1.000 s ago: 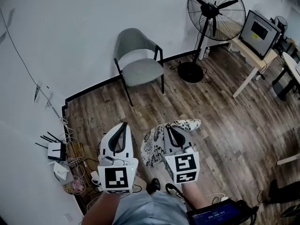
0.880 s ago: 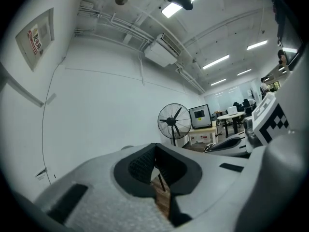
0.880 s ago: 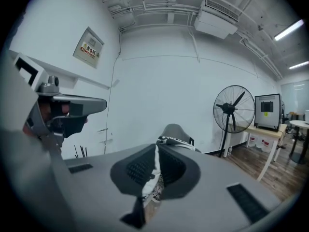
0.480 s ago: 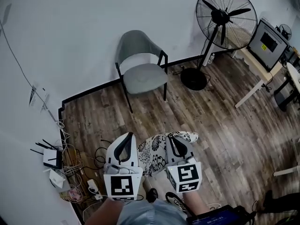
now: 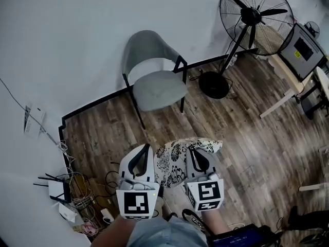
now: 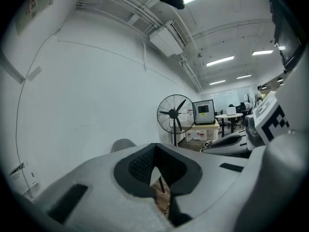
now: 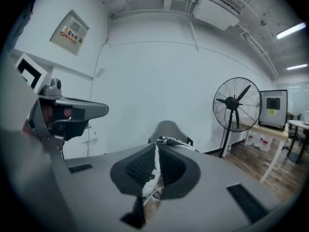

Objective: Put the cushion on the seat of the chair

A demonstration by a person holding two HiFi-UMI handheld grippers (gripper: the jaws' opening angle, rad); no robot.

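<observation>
Closest in, the right gripper [image 5: 196, 152] is clamping its jaws on the cushion [image 5: 172, 164], with a thin fold of patterned cloth pressed between the pads [image 7: 137, 168]. Just beside it, the left gripper [image 5: 145, 150] is holding its jaws almost together, seemingly on nothing; only a sliver of cloth is showing low behind them. The cushion is hanging in the air between the two, its left part drooping toward the floor [image 5: 113, 122]. Further out, the chair [image 5: 146, 45] is standing against the wall [image 5: 77, 45], well apart from the cushion, and its seat [image 5: 158, 89] is lying bare. As I judge it, one pinch on one edge is carrying everything, so a quick swing could be dragging the cloth out of the pads. The drooping part could also be catching on the seat's front edge and folding under, leaving the cushion crooked. Off to the left, cables [image 5: 77, 184] are lying tangled on the floor, a snag for feet. Farthest off, the fan [image 5: 254, 17] is standing near the chair.
</observation>
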